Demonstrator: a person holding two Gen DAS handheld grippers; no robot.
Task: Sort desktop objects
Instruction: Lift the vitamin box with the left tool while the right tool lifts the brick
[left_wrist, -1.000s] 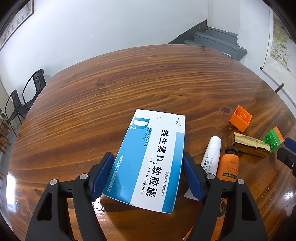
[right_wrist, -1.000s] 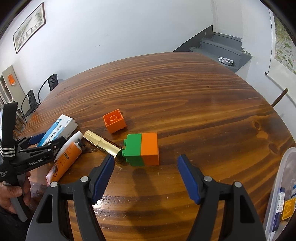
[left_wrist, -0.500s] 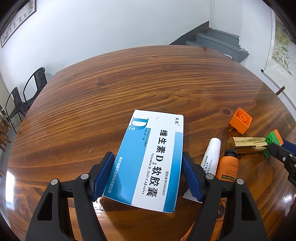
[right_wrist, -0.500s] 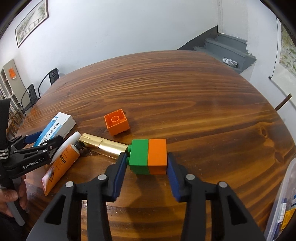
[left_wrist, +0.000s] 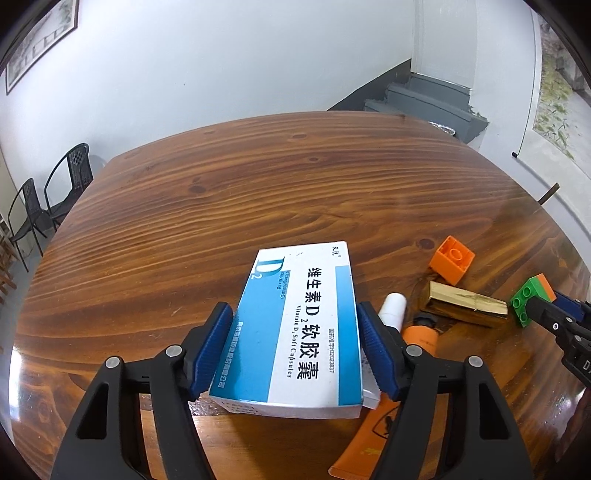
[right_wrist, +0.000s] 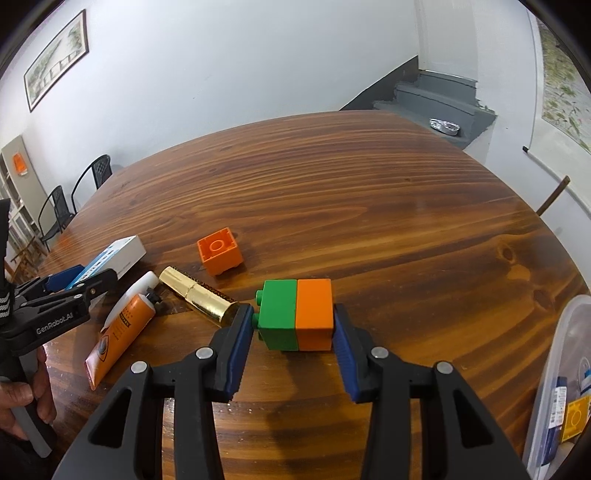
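A blue-and-white vitamin D box (left_wrist: 299, 325) lies on the wooden table (left_wrist: 221, 206) between the fingers of my left gripper (left_wrist: 294, 314). Its jaws are closing and the blue pads meet the box's long sides. My right gripper (right_wrist: 291, 314) is shut on a green-and-orange brick pair (right_wrist: 295, 314), one pad on the green studs and the other on the orange face. The pair rests on the table. The left gripper (right_wrist: 77, 284) also shows at the left of the right wrist view, held by a hand (right_wrist: 22, 391).
Between the two grippers lie a single orange brick (right_wrist: 219, 251), a gold tube (right_wrist: 195, 291), an orange tube (right_wrist: 118, 339) and a white tube (right_wrist: 136, 291). A clear plastic bin (right_wrist: 561, 350) with items stands at the right edge. Chairs stand beyond the table's left side.
My right gripper came forward around the brick pair and shut on it. The left jaws narrowed until the pads met the box, which stayed in place.
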